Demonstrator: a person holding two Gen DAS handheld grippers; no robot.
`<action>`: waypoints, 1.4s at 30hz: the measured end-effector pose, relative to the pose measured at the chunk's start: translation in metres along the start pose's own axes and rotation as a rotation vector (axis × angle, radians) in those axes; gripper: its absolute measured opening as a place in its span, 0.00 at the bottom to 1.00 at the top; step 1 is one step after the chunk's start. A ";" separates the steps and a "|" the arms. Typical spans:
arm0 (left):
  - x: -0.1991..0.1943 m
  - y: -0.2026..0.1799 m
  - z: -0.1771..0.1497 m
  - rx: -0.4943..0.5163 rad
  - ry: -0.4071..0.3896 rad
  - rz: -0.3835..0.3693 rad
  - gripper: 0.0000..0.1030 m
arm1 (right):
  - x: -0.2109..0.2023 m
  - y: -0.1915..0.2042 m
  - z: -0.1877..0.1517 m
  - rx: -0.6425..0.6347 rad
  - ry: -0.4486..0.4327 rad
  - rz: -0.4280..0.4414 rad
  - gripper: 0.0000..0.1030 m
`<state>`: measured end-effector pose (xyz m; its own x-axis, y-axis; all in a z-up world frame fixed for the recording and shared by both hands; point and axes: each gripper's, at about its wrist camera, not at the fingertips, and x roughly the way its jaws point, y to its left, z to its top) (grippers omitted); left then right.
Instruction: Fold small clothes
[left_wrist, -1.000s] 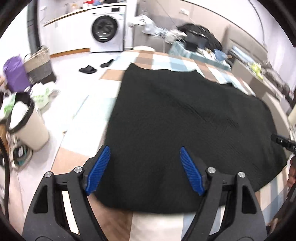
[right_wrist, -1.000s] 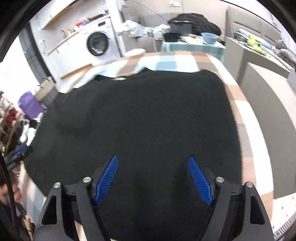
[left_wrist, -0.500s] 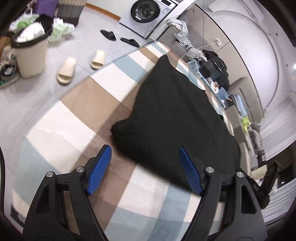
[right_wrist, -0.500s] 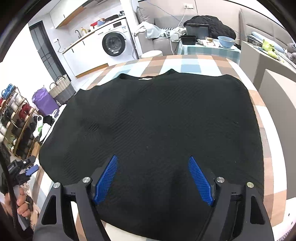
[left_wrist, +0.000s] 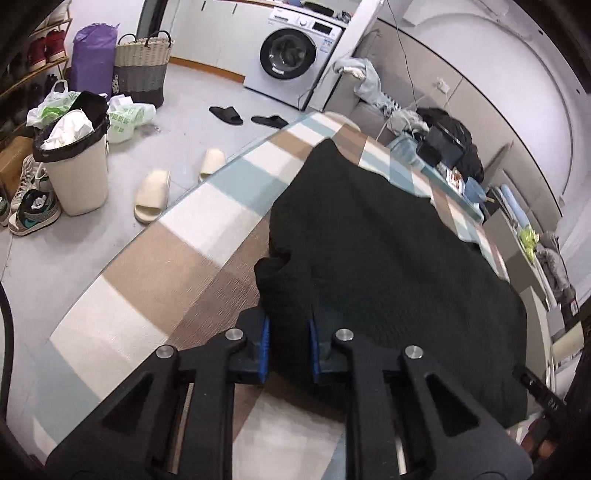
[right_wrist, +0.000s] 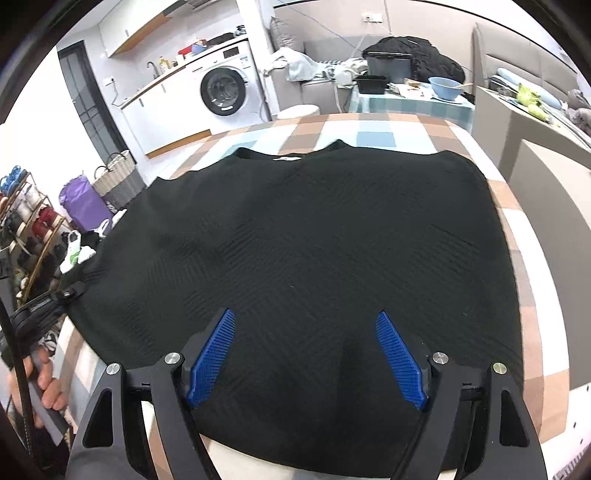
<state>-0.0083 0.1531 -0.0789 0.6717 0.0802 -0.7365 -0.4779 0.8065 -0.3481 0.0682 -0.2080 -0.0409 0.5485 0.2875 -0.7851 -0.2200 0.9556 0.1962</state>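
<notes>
The left gripper (left_wrist: 287, 345) is closing its jaws on the near corner of the black garment (left_wrist: 388, 266), which is stretching ahead of it across the checked table (left_wrist: 155, 266), while the right gripper (right_wrist: 304, 363) is hovering, jaws apart, over the hem.

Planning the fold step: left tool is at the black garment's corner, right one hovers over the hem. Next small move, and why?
Probably close the right tool on the near hem. The left tool is closing with the corner of the black garment bunched between its pads, while the right stands wide open above flat fabric. The garment lies spread on the checked cloth, so both near points need holding before lifting.
</notes>
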 end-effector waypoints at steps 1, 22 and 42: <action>0.000 0.001 -0.002 0.008 0.000 0.014 0.13 | 0.000 -0.002 -0.001 0.005 0.003 0.001 0.79; -0.025 -0.271 -0.067 0.760 0.094 -0.564 0.14 | -0.040 -0.055 -0.018 0.181 -0.063 -0.097 0.80; 0.001 -0.135 0.003 0.420 0.087 -0.402 0.68 | 0.035 -0.023 0.011 0.248 0.116 0.312 0.05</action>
<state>0.0587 0.0462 -0.0312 0.6966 -0.3143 -0.6450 0.0822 0.9280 -0.3634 0.1009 -0.2194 -0.0666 0.3887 0.5703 -0.7237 -0.1525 0.8144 0.5599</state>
